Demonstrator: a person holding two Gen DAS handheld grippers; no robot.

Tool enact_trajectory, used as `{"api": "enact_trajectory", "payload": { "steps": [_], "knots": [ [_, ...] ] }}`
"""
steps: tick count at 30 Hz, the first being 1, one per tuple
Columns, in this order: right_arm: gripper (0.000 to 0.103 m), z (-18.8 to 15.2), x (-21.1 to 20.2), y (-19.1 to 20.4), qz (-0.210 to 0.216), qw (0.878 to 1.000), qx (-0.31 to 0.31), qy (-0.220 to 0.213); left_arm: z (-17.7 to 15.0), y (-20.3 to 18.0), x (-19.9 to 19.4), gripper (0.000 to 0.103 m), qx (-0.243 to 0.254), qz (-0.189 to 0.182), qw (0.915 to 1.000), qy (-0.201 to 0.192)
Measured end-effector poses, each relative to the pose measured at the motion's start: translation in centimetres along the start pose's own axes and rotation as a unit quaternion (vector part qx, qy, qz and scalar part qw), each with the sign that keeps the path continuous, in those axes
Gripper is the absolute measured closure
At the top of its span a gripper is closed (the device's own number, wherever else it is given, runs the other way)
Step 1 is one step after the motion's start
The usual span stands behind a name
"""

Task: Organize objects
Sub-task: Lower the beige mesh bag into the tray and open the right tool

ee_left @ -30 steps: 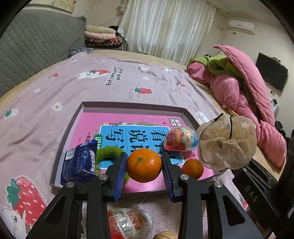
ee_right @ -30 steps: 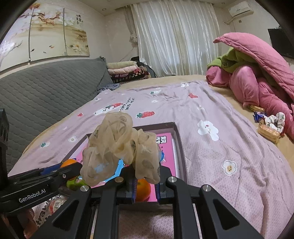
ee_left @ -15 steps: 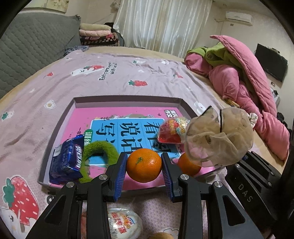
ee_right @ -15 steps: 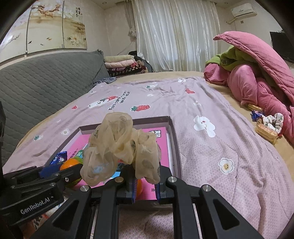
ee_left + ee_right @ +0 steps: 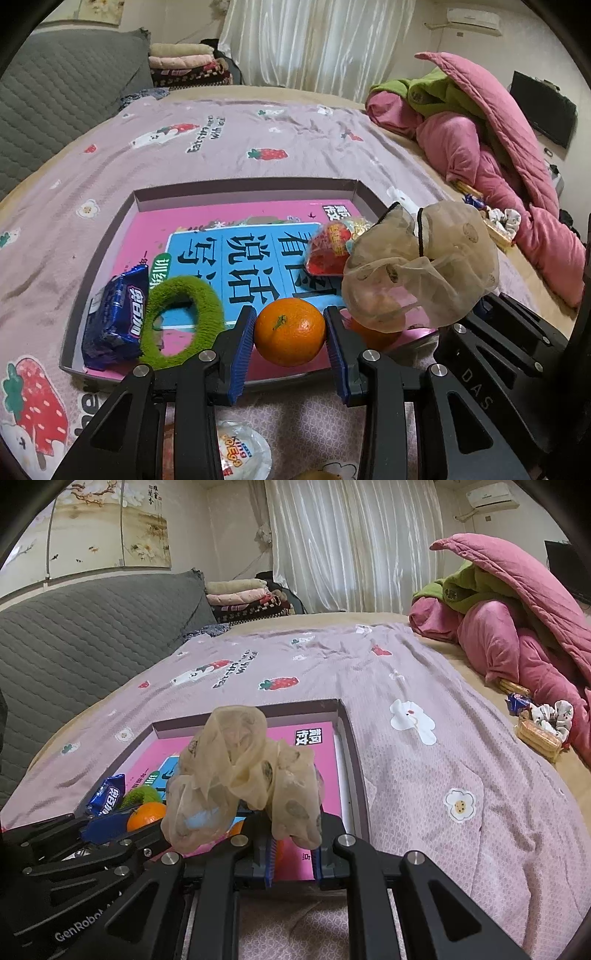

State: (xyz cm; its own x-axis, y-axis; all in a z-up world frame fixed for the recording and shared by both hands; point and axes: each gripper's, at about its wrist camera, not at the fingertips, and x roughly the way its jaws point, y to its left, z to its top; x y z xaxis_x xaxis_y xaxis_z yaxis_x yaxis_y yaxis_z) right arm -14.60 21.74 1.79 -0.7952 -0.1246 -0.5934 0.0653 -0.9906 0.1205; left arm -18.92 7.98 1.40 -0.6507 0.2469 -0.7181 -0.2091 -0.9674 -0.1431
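Carrying the orange (image 5: 289, 331) pinched between the blue pads of my left hand-held gripper (image 5: 290, 341), just above the tray's (image 5: 243, 184) near rim, I should lower it onto bare pink floor before releasing so it cannot roll. My right hand-held gripper (image 5: 293, 856), clamped on the beige scrunchie (image 5: 243, 771), should set it beside the green one (image 5: 183, 321).

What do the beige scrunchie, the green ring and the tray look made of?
Scrunchie: sheer gauzy fabric, probably organza; light shows through its folds. Green ring: fuzzy plush or terry, matte pile. Tray: likely thin cardboard, with folded walls and a glossy printed floor.
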Motion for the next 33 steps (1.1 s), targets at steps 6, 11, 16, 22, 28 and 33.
{"api": "enact_trajectory", "payload": {
  "steps": [6, 11, 16, 22, 28, 33],
  "knots": [
    [0.087, -0.1, 0.3, 0.1, -0.006, 1.0, -0.003, 0.004, 0.0, -0.1, 0.8, 0.065, 0.001, 0.002, 1.0, 0.009],
    [0.087, -0.1, 0.9, 0.2, -0.01, 1.0, -0.005, 0.009, 0.3, -0.6, 1.7, 0.065, 0.012, 0.013, 0.9998, 0.011],
    [0.087, -0.2, 1.5, 0.1, -0.013, 1.0, -0.004, 0.019, 0.5, -0.2, 2.8, 0.065, 0.004, 0.011, 0.9995, 0.029],
    [0.087, -0.3, 2.0, 0.0, -0.018, 0.999, -0.002, 0.032, 0.4, -0.1, 3.2, 0.065, 0.002, 0.011, 0.9992, 0.039],
    [0.087, -0.5, 2.2, -0.1, -0.022, 0.999, -0.001, 0.037, 0.4, 0.2, 3.1, 0.065, -0.003, 0.012, 0.999, 0.042],
    [0.086, -0.6, 2.4, -0.1, -0.031, 0.999, -0.006, 0.043, 0.4, 0.3, 3.1, 0.064, -0.005, 0.014, 0.999, 0.043]
  ]
}}
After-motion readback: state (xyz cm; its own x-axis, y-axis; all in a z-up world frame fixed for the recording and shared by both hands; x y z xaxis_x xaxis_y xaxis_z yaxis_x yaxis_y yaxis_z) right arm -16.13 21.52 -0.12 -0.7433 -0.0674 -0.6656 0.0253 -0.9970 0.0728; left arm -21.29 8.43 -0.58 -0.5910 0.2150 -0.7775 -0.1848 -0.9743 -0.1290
